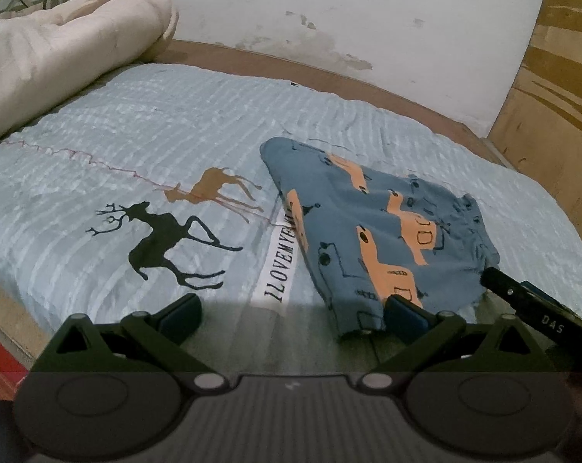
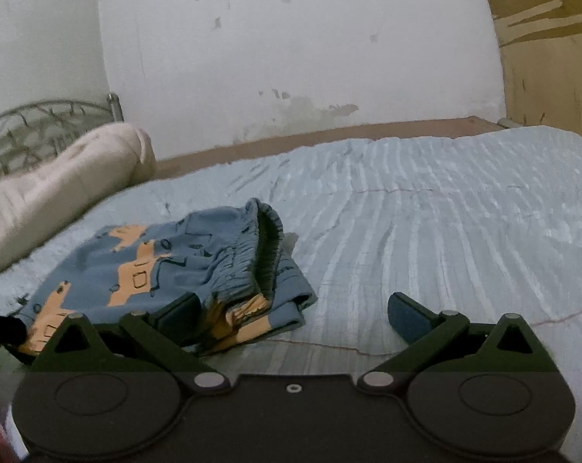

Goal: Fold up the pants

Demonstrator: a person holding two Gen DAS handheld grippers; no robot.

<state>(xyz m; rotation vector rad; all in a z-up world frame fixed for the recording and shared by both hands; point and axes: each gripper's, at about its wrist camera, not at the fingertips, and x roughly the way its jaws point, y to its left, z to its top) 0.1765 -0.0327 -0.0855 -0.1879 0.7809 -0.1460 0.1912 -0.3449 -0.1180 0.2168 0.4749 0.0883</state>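
Blue pants with orange vehicle prints (image 1: 372, 223) lie folded in a small bundle on the light blue bedspread (image 1: 117, 142). In the right wrist view the pants (image 2: 167, 270) show their elastic waistband on top, at the bundle's right end. My left gripper (image 1: 293, 318) is open and empty, its right finger at the pants' near edge. My right gripper (image 2: 293, 314) is open and empty, its left finger just at the bundle's near edge. The right gripper's tip (image 1: 522, 297) shows beside the pants in the left wrist view.
A rolled cream blanket (image 1: 59, 54) lies at the head of the bed by a metal headboard (image 2: 40, 127). A white wall (image 2: 291, 58) runs behind the bed. Wooden furniture (image 1: 553, 88) stands at the right. The bedspread has deer prints (image 1: 163, 239).
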